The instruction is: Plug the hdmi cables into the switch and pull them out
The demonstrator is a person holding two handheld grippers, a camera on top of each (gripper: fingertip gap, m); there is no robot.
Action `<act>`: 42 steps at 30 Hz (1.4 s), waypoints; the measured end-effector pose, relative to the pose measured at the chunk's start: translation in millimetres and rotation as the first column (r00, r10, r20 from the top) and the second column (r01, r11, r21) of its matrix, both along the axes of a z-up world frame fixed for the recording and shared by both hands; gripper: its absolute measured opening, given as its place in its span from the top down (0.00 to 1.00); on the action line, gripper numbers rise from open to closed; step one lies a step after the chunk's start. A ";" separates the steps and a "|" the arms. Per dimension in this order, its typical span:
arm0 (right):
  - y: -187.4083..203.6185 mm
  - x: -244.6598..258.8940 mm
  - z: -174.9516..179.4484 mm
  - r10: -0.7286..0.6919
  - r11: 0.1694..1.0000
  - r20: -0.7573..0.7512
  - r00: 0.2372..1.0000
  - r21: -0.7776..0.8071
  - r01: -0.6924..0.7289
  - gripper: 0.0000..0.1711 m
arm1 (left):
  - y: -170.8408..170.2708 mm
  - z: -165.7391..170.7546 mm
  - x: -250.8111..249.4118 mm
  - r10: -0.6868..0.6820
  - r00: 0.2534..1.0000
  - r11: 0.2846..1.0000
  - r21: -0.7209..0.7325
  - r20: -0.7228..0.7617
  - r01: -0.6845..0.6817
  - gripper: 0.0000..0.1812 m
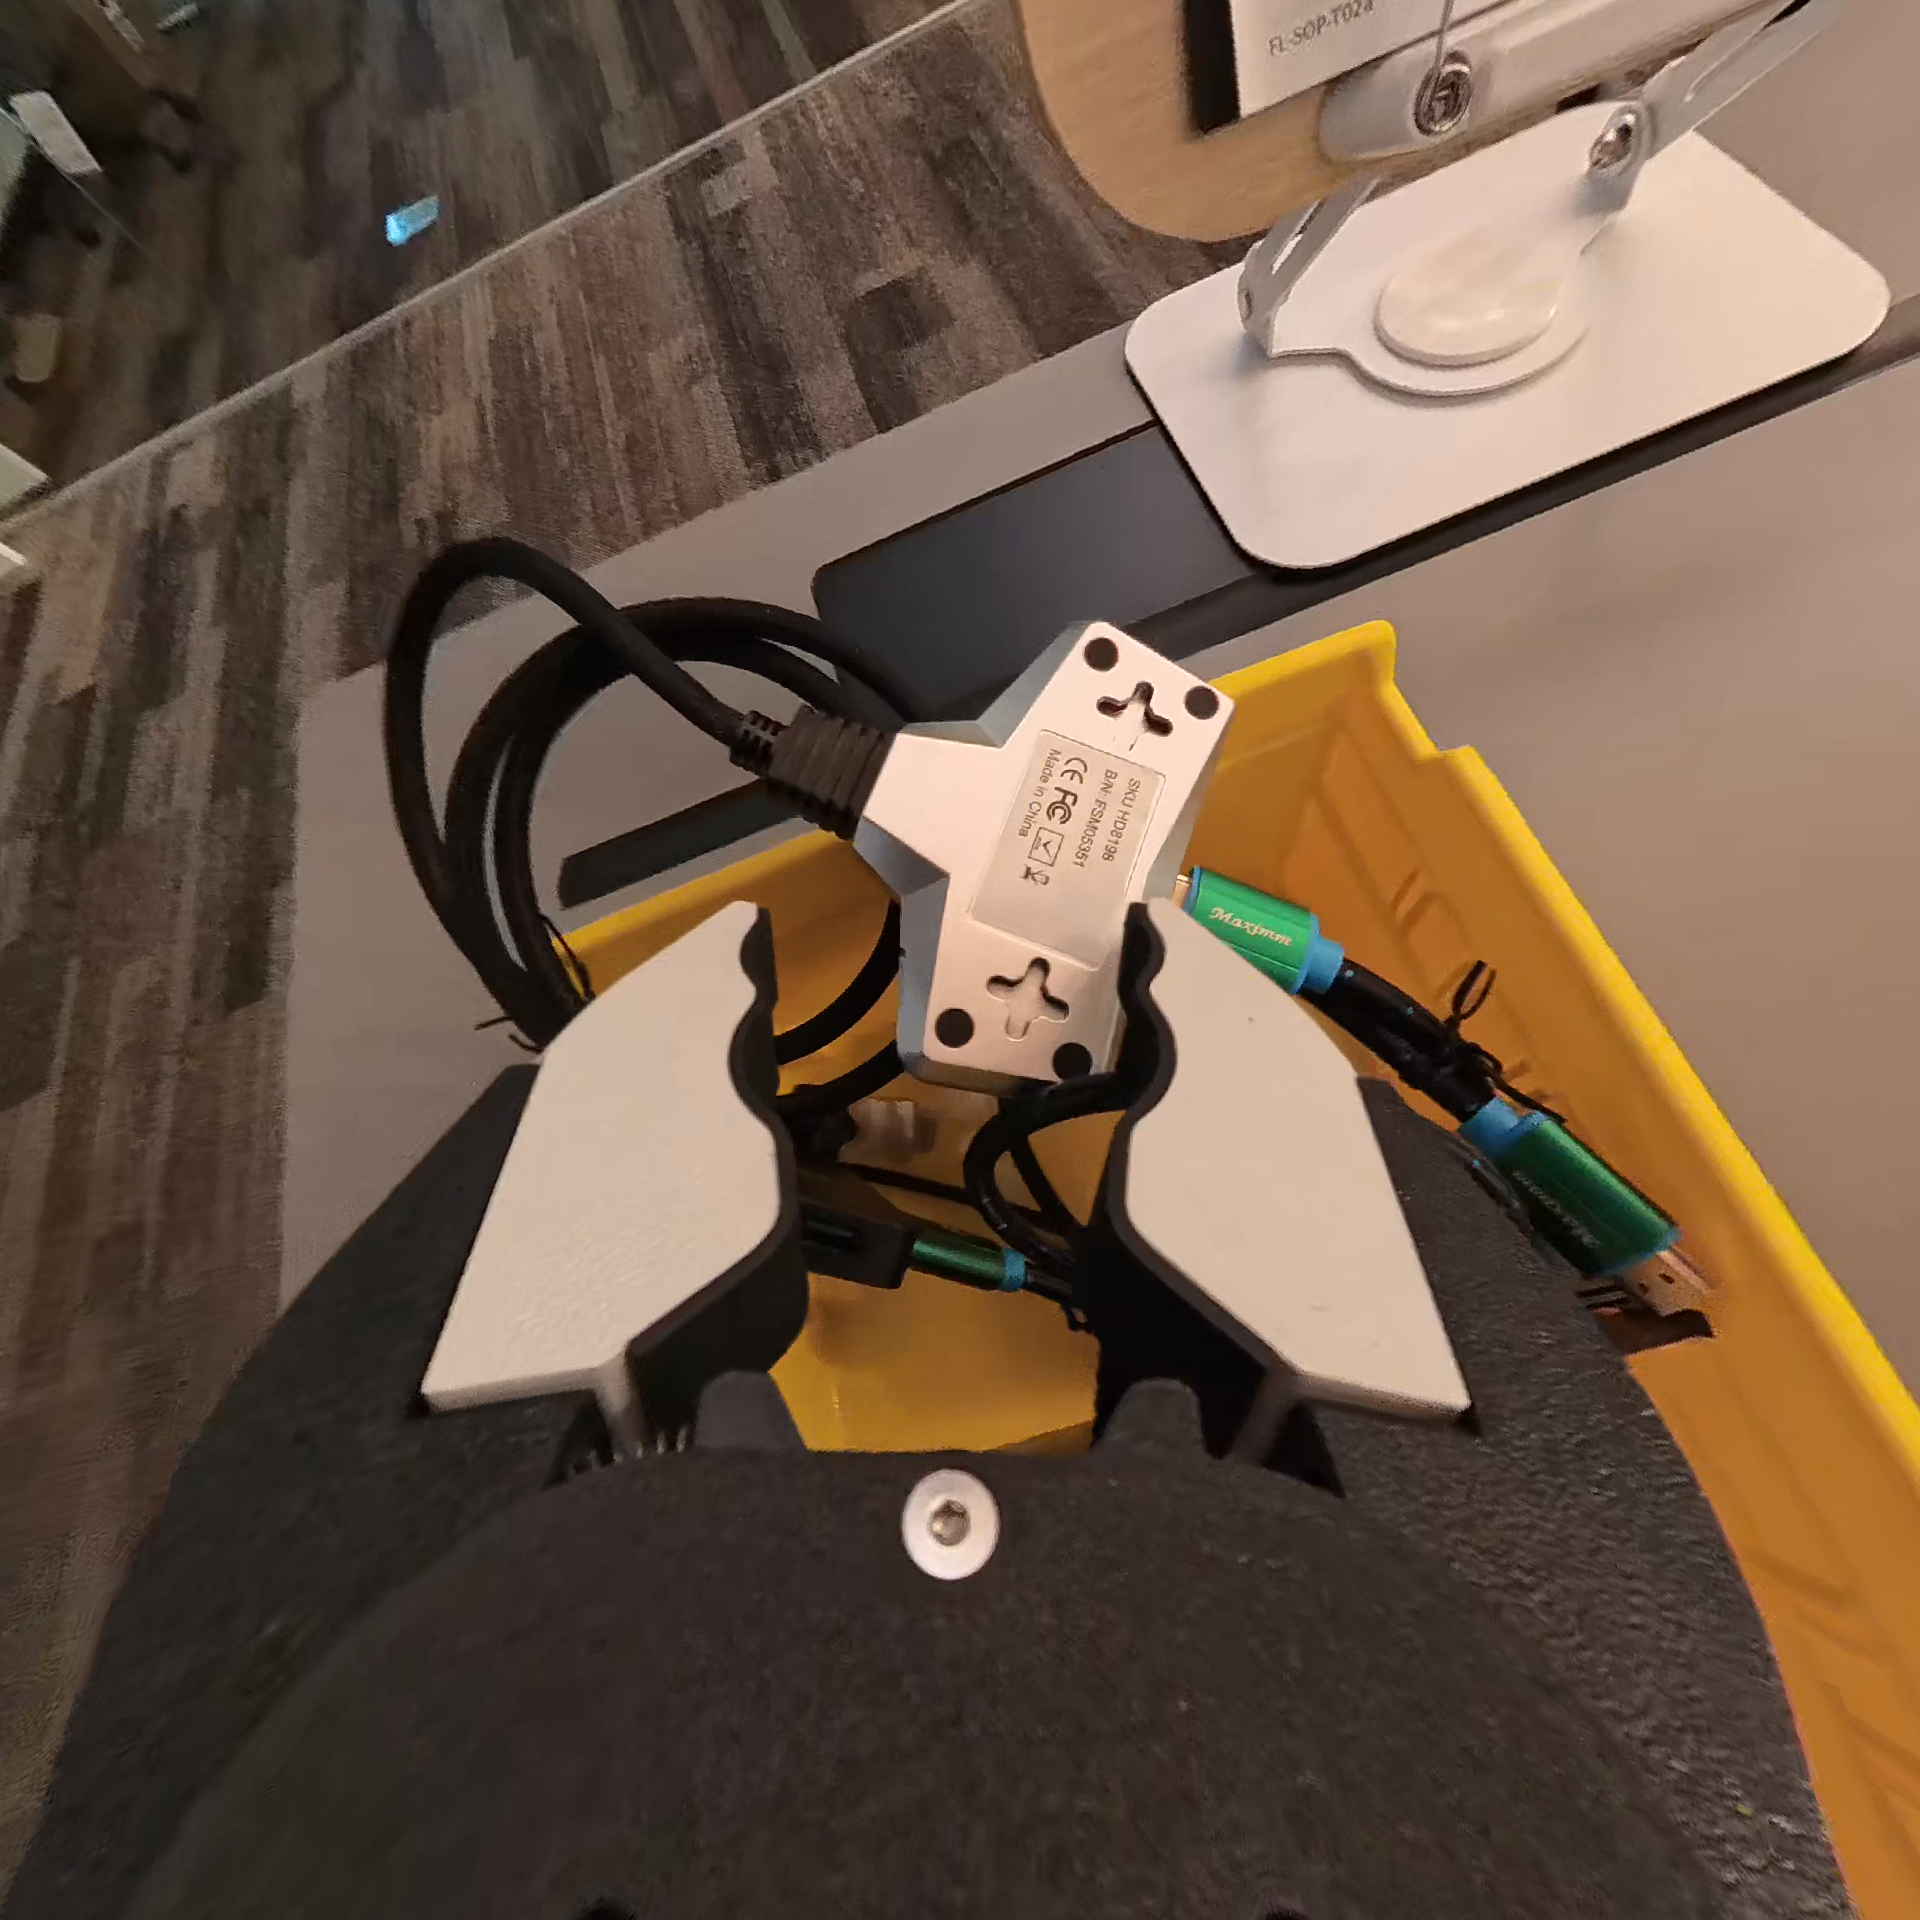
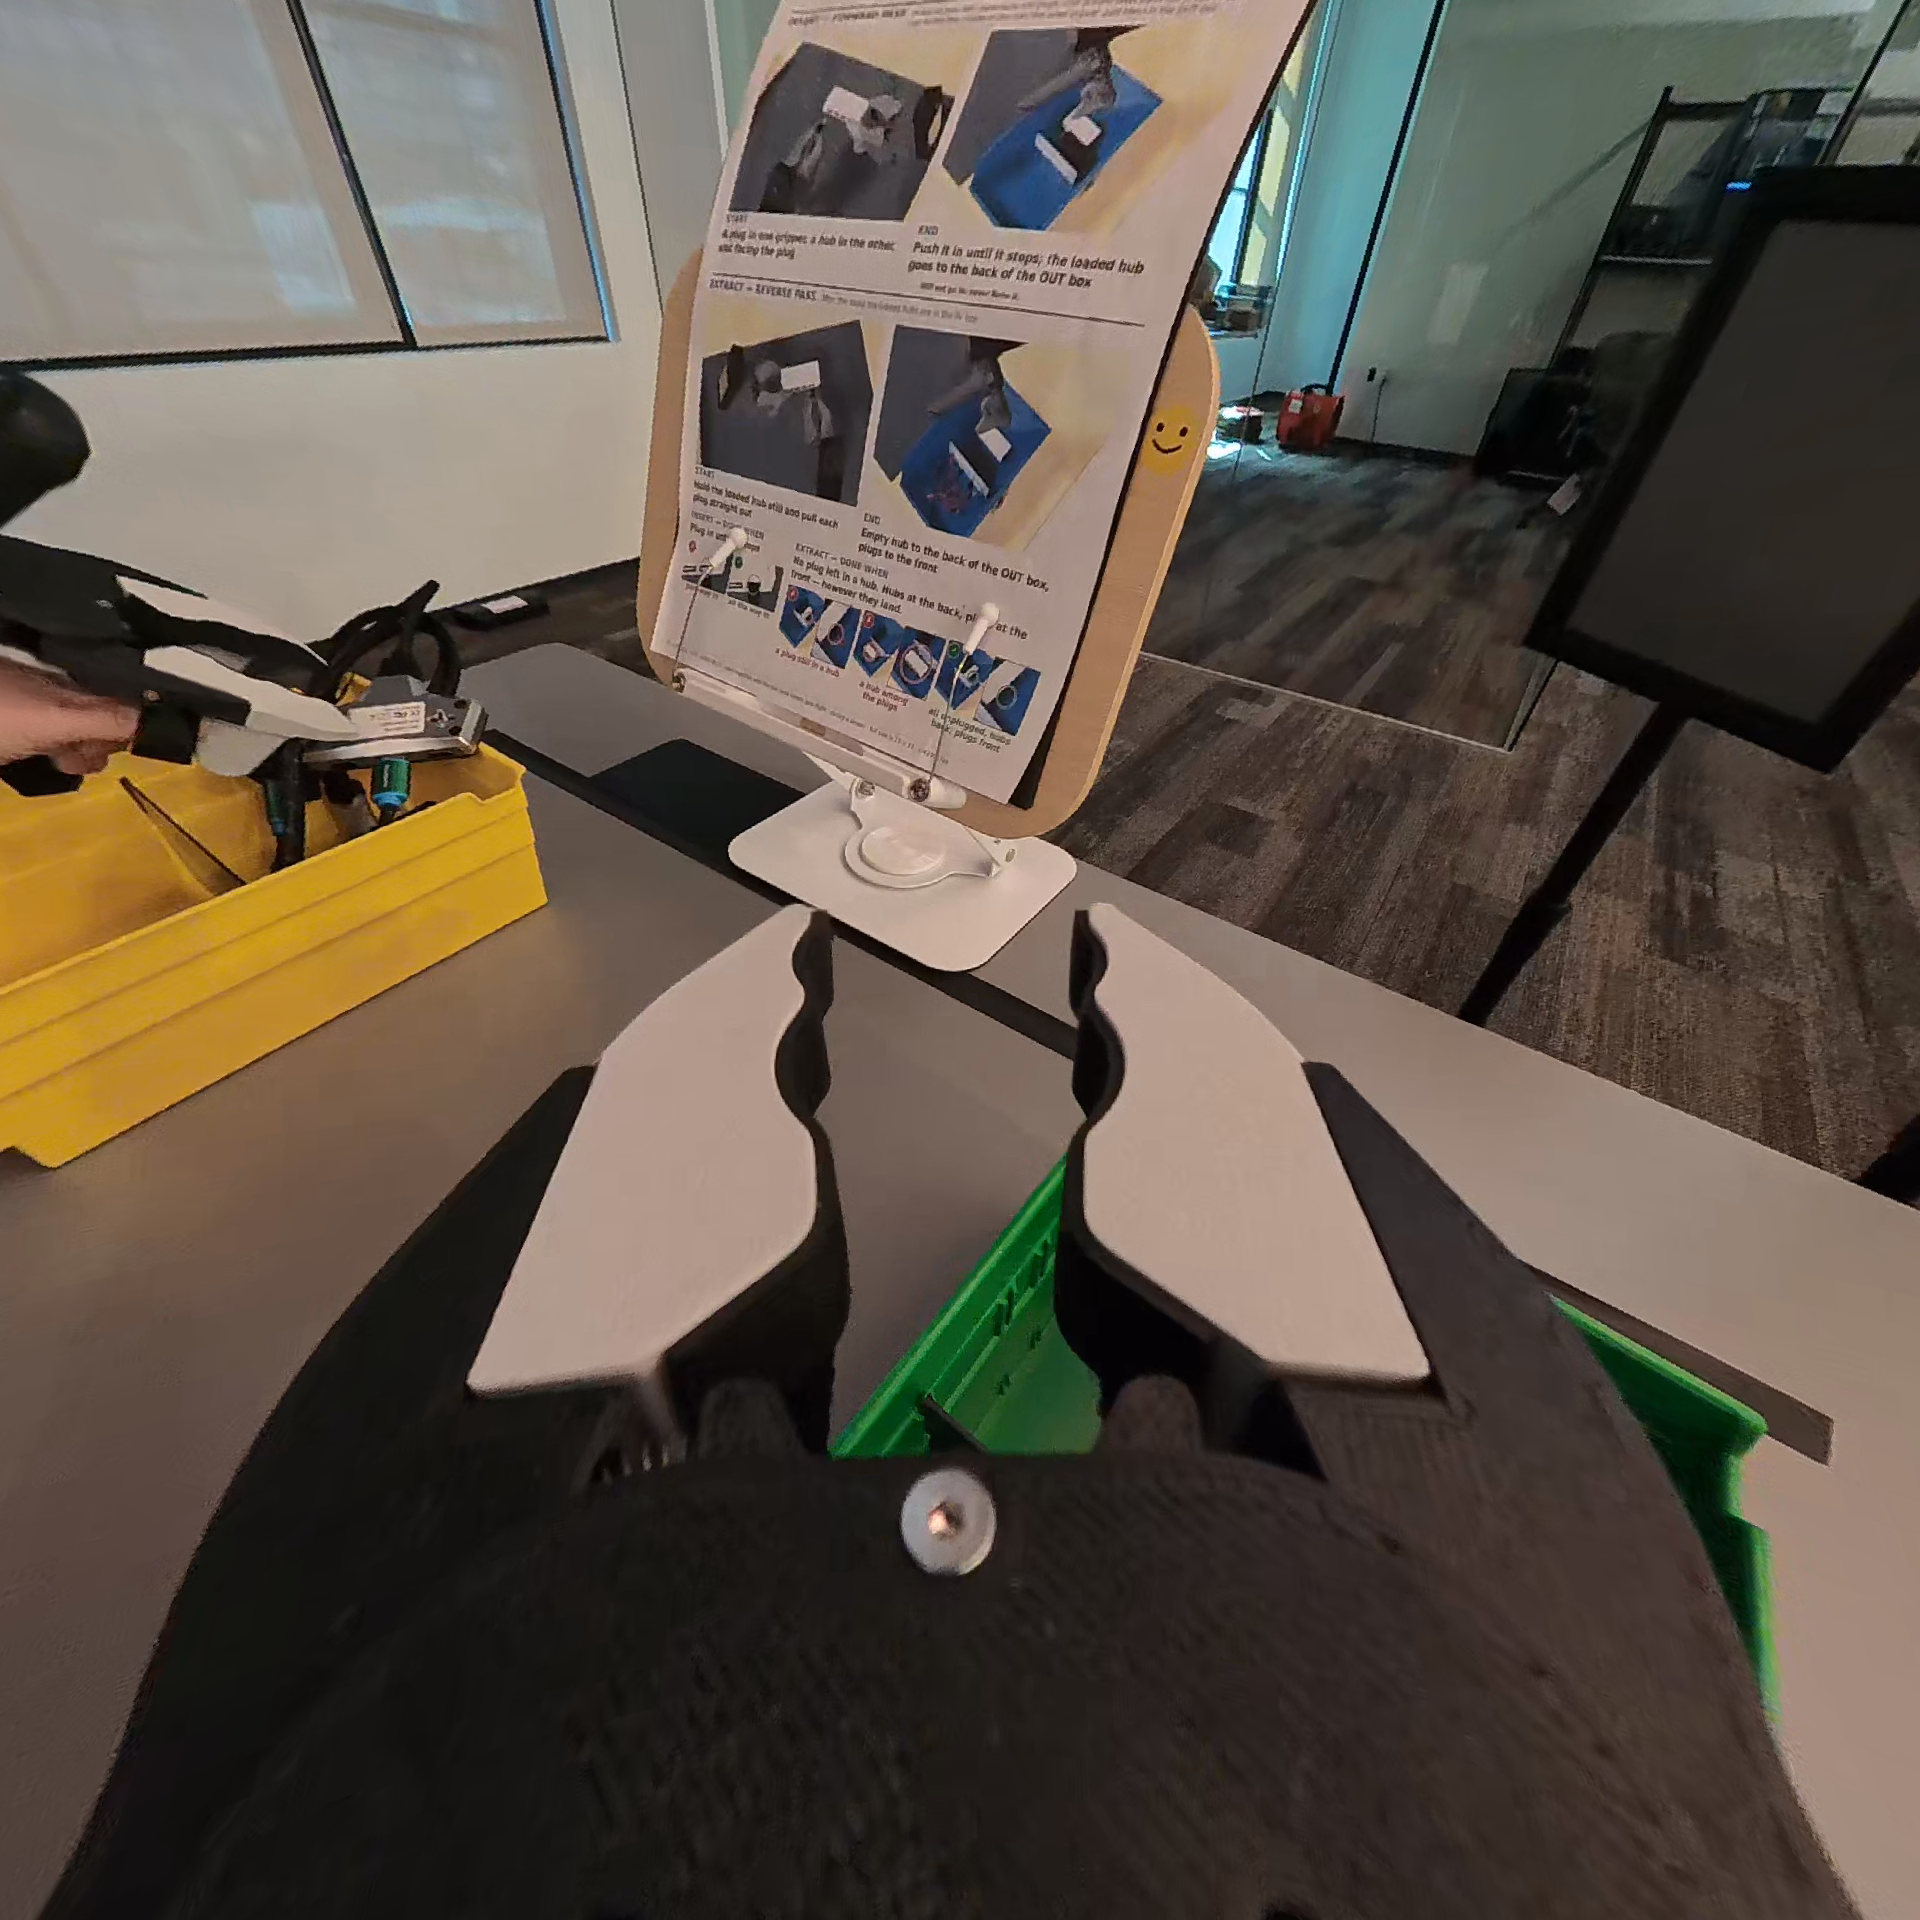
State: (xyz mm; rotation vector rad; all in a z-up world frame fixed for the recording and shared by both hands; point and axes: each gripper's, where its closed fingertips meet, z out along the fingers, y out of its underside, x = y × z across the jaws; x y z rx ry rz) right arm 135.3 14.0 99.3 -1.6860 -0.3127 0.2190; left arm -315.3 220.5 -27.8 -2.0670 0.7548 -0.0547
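The silver HDMI switch (image 1: 1049,831) lies underside up on a heap of cables in the yellow bin (image 1: 1558,1039). Its near end sits between the fingers of my left gripper (image 1: 951,930). The jaws are open: the right finger touches the switch and a gap shows by the left finger. A black braided cable (image 1: 520,727) leaves the switch's left side. A green plug (image 1: 1252,930) points into its right side; whether it is seated is hidden. Another green plug (image 1: 1579,1205) lies loose in the bin. My right gripper (image 2: 951,956) is open and empty above the table.
A green bin (image 2: 977,1340) sits under my right gripper. The yellow bin (image 2: 260,935) with the left gripper (image 2: 312,717) and a hand (image 2: 52,717) is at the left. An instruction sheet on a white stand (image 2: 904,862) stands at the table's far edge. A black screen (image 2: 1745,468) stands off the table at the right. Left tips to right tips: about 50 cm. Measured from the fingertips, the green plug (image 1: 1579,1205) is 9 cm or so from the left gripper and 40 cm from the right.
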 end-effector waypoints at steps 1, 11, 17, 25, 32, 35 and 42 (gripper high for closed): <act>0.5 -0.9 -0.1 0.003 1.000 -0.005 1.000 0.000 -0.003 0.74 | -1.3 -1.6 1.4 -0.005 1.000 0.999 -0.031 0.018 0.006 0.64; 6.7 2.8 -10.6 -0.003 0.999 0.000 1.000 -0.044 0.003 0.74 | -10.1 -22.0 15.5 -0.068 0.990 0.918 -0.381 0.125 0.111 0.65; 11.1 5.7 -23.2 -0.006 0.996 0.010 1.000 -0.092 0.007 0.74 | -9.0 -25.9 12.1 -0.142 0.981 0.830 -0.524 0.133 0.191 0.72; 13.0 5.7 -27.8 -0.002 0.994 0.019 1.000 -0.110 0.004 0.74 | -11.0 -22.2 13.6 -0.240 0.944 0.713 -0.619 0.226 0.330 0.77; 13.1 2.7 -29.4 -0.002 0.993 0.050 0.999 -0.121 0.008 0.74 | -11.7 -26.2 14.5 -0.176 0.946 0.573 -0.753 0.271 0.323 0.80; 12.6 1.8 -29.0 -0.003 0.993 0.066 0.998 -0.120 0.011 0.74 | -11.1 -28.8 15.4 -0.207 0.942 0.564 -0.755 0.264 0.335 0.79; 13.5 1.2 -30.2 -0.005 0.992 0.079 0.997 -0.125 0.014 0.74 | -11.4 -28.4 16.1 -0.195 0.933 0.579 -0.733 0.301 0.357 0.79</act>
